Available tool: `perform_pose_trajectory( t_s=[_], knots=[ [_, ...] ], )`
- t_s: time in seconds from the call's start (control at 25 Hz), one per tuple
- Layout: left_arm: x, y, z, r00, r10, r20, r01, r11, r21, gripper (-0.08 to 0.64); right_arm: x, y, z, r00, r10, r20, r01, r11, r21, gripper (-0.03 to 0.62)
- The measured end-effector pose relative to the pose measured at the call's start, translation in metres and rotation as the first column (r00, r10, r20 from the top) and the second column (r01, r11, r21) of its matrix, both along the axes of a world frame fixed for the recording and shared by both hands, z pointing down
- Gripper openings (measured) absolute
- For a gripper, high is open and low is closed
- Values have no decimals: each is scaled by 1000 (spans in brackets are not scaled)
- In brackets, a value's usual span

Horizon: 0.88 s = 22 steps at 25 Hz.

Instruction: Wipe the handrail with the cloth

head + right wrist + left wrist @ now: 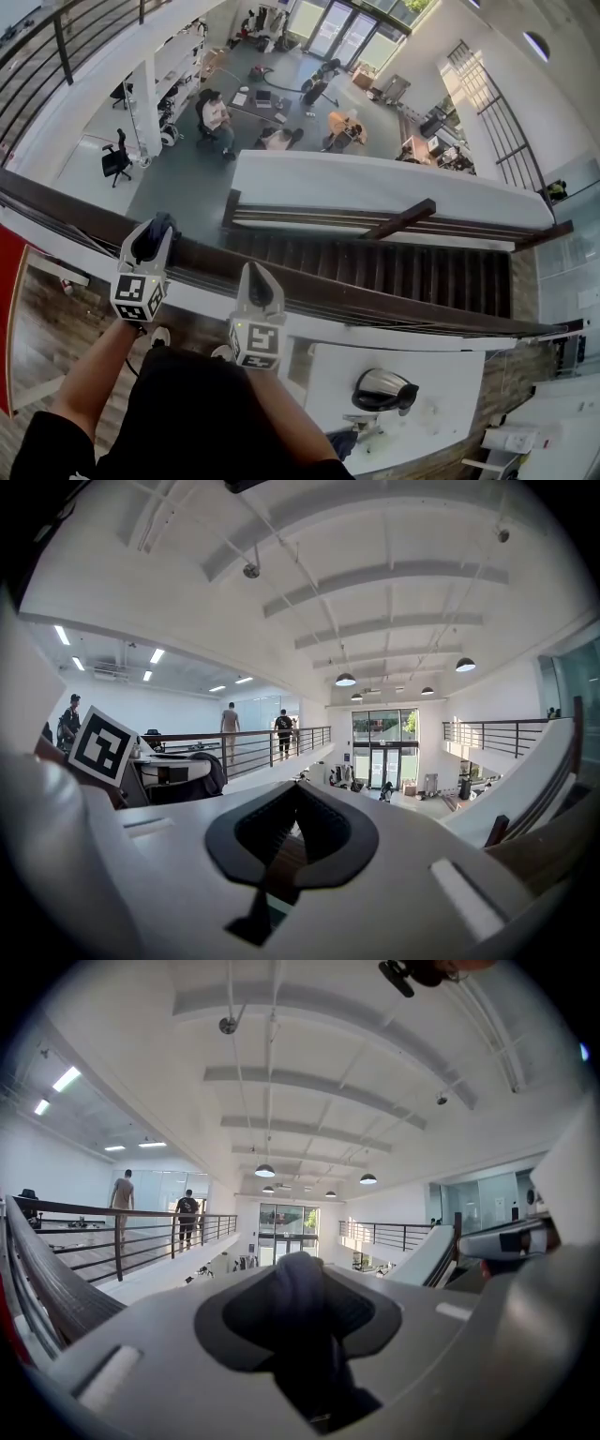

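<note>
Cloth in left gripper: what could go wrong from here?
1. The cloth is only pinched by the left gripper over an open drop; a slip could drop it toward the person seated below.
2. The right gripper, shut and empty, sits close along the handrail; wiping that way may bump it.

We can read no words, brands or numbers anywhere. The only printed signs we find are black-and-white square markers point(139, 292) on the left gripper point(156, 234) and the right gripper point(260, 279); they carry no letters.
</note>
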<state>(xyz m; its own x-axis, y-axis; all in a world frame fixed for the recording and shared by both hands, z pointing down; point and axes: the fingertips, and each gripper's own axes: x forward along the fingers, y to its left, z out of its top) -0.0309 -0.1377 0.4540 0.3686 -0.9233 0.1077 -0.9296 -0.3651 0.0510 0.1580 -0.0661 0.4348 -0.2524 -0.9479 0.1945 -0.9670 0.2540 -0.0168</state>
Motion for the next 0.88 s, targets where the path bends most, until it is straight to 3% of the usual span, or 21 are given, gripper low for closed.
perform_pose_trajectory(
  t_s=[0.88],
  knots=[
    [63, 15, -2, 996, 66, -67, -69, 996, -49, 123, 17, 17, 5, 999, 2, 36, -2, 1000, 8, 2]
  ],
)
